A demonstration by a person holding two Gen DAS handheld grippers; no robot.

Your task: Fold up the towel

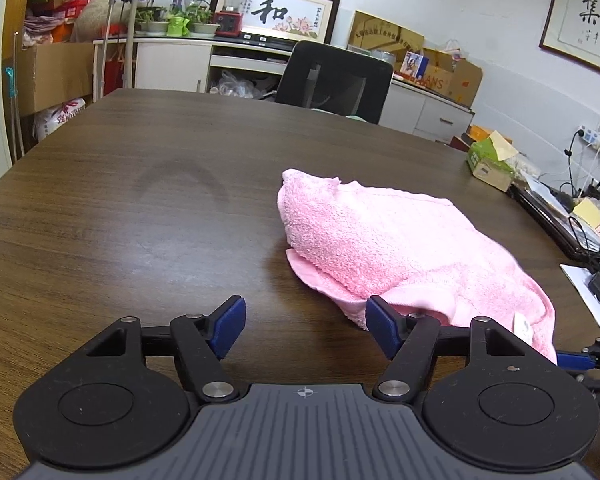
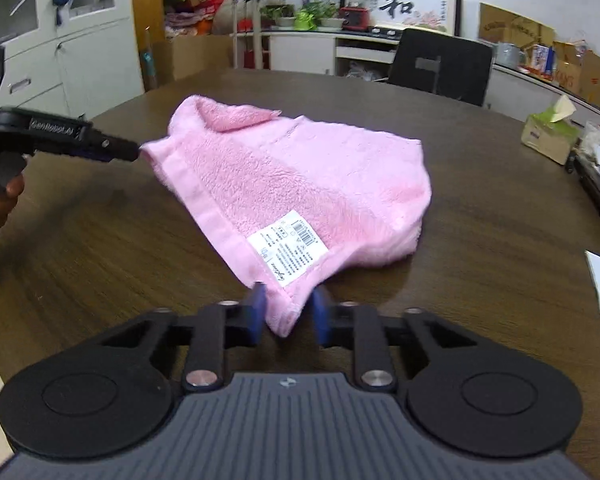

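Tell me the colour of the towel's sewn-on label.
White with black print, on the pink towel; the label shows best in the right wrist view.
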